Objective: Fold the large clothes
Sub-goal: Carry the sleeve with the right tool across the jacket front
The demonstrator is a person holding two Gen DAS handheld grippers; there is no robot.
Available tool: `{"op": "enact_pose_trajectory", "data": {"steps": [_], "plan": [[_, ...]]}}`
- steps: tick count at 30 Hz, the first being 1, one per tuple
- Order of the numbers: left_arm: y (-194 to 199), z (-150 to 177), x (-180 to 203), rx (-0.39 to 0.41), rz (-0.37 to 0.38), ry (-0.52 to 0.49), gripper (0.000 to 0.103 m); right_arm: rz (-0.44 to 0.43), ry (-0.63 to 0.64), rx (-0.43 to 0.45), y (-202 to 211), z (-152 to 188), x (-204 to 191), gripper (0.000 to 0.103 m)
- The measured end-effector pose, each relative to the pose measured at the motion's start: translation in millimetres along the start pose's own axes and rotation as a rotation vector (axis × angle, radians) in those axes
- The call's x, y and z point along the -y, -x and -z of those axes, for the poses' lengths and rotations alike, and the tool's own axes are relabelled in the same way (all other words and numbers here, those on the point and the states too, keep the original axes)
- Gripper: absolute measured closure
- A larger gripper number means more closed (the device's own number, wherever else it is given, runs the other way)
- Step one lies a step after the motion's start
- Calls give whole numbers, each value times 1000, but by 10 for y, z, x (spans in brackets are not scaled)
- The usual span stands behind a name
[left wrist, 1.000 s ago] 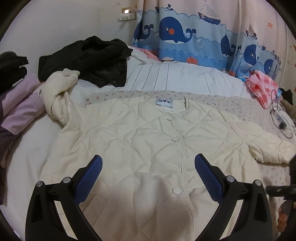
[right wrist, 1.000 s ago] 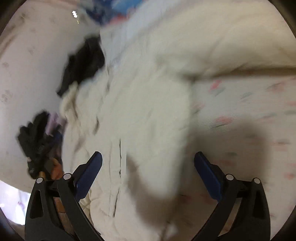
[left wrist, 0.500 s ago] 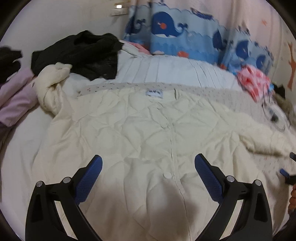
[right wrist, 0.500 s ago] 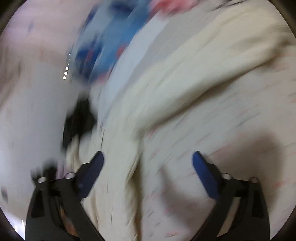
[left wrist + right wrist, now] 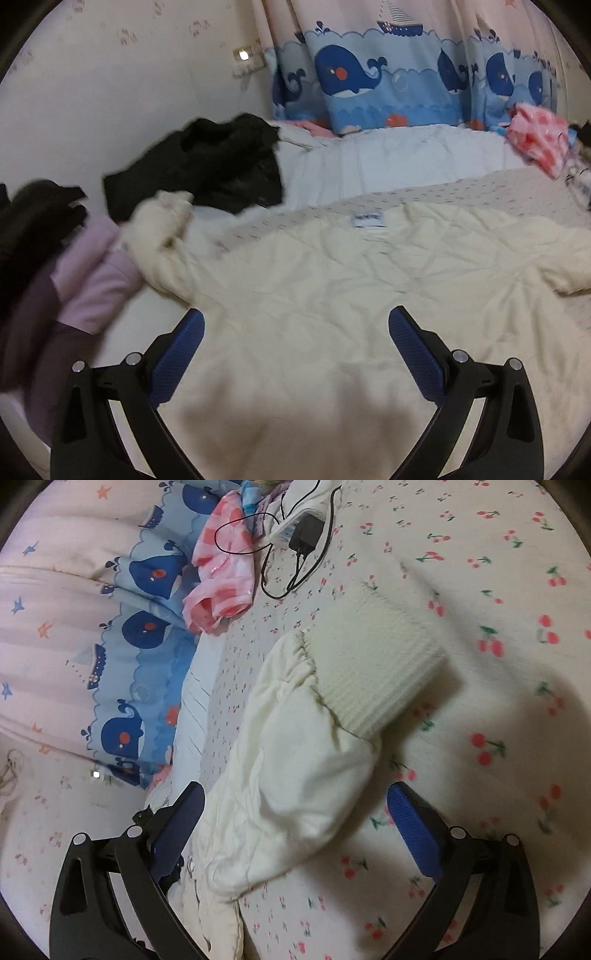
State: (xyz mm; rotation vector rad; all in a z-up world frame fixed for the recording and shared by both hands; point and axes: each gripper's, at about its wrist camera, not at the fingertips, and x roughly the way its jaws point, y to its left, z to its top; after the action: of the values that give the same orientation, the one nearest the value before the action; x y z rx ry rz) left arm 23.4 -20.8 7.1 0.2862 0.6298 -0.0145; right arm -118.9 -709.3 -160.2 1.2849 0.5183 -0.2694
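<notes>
A cream quilted jacket (image 5: 332, 295) lies spread flat, front up, on the bed, collar label toward the far side. Its left sleeve (image 5: 162, 229) is bunched up at the left. My left gripper (image 5: 295, 350) is open and empty, hovering over the jacket's lower body. In the right wrist view the jacket's right sleeve (image 5: 295, 768) lies stretched out, ending in a ribbed knit cuff (image 5: 376, 664). My right gripper (image 5: 295, 830) is open and empty, its fingers straddling the sleeve just above it.
The bed has a cherry-print sheet (image 5: 498, 757). A black garment (image 5: 207, 166) and lilac clothes (image 5: 88, 280) lie at the left. A pink checked cloth (image 5: 221, 579) and a charger with cable (image 5: 303, 535) lie beyond the cuff. A whale-print curtain (image 5: 388, 85) hangs behind.
The right gripper swung from the jacket's body out over the right sleeve and cuff. The left gripper shifted left and tilted up, showing more of the clothes pile. Both stayed open.
</notes>
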Motion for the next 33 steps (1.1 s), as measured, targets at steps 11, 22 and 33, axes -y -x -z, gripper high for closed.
{"op": "enact_pose_trajectory", "data": {"steps": [11,22,33], "plan": [[-467,521,-628,-159,31,51,7,56,-21,74,-156,38,-124,7],[-449,545,-761,-176,59,97,7,73,34,139,-162,28,-166,88],[-324,456,-618,-108,15,60,7,-130,298,173,140,147,-1254,90]]}}
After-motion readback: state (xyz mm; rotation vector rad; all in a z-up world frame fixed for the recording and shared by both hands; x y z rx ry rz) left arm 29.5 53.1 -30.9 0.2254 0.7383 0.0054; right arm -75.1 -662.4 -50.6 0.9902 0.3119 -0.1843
